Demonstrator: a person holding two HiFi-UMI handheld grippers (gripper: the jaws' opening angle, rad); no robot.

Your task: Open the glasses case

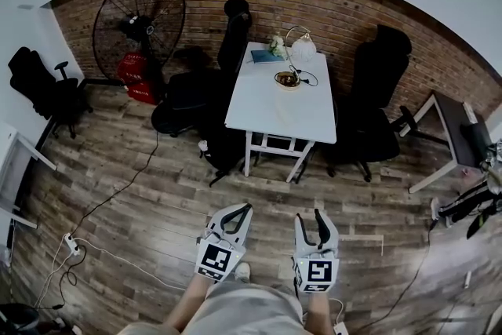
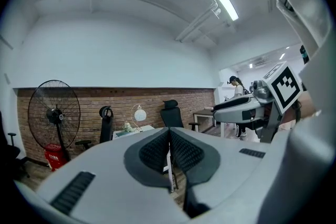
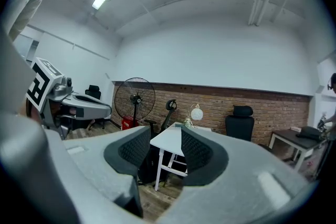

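Both grippers hang over the wooden floor, well short of the white table [image 1: 290, 110]. At the table's far end lie a flat teal thing [image 1: 267, 56], a small bowl [image 1: 288, 80] and a round white lamp [image 1: 302, 49]; I cannot tell which, if any, is the glasses case. My left gripper [image 1: 246, 209] [image 2: 169, 131] is shut, its ribbed pads touching with nothing between them. My right gripper [image 1: 309, 215] [image 3: 166, 134] is open and empty; the table [image 3: 167, 140] shows through its gap.
Black office chairs [image 1: 375, 114] [image 1: 223, 67] flank the table. A big standing fan [image 1: 139, 16] and a red box [image 1: 138, 76] stand at the back left by the brick wall. Cables and a power strip [image 1: 72, 245] lie on the floor at the left. Another desk [image 1: 451, 118] stands at the right.
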